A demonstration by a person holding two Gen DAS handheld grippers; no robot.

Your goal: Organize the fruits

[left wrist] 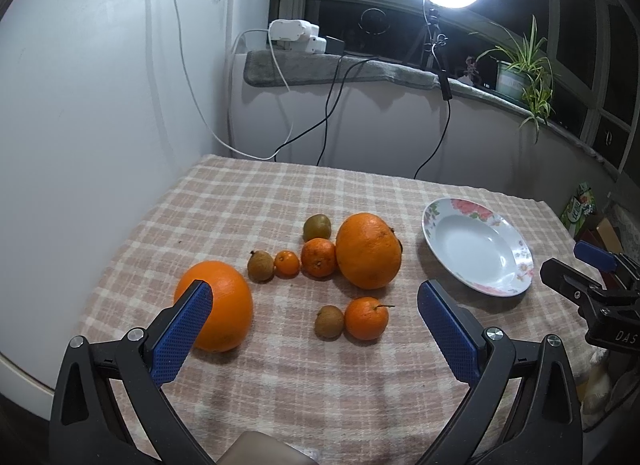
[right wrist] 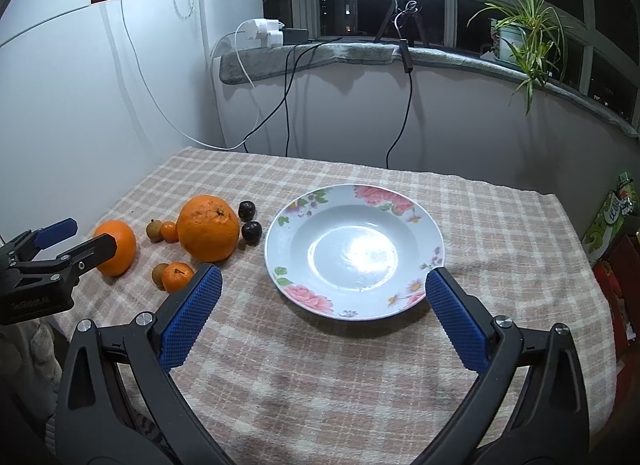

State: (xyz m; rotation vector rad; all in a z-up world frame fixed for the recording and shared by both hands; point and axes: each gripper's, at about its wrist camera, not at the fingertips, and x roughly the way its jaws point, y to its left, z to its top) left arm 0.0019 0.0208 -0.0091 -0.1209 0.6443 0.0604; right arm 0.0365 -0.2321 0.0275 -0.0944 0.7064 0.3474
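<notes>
The task seems only at its start: both the left gripper (left wrist: 316, 323) and the right gripper (right wrist: 324, 313) are spread wide and empty, the fruits (left wrist: 320, 257) lie on the surface left of the empty plate (right wrist: 434, 225), so the next move is probably to close on one fruit.

Fruit lying left on my table, plate (right wrist: 434, 233) sitting right.

In my left wrist view, I am seeing the near large orange (left wrist: 224, 305) lower left and the far large orange (left wrist: 368, 251) at centre, with small fruits (left wrist: 318, 257) lying between and in front of them. The plate is resting in the right of that frame, apart from the fruit; two dark fruits (right wrist: 251, 231) are lying between it and the far large orange.
</notes>
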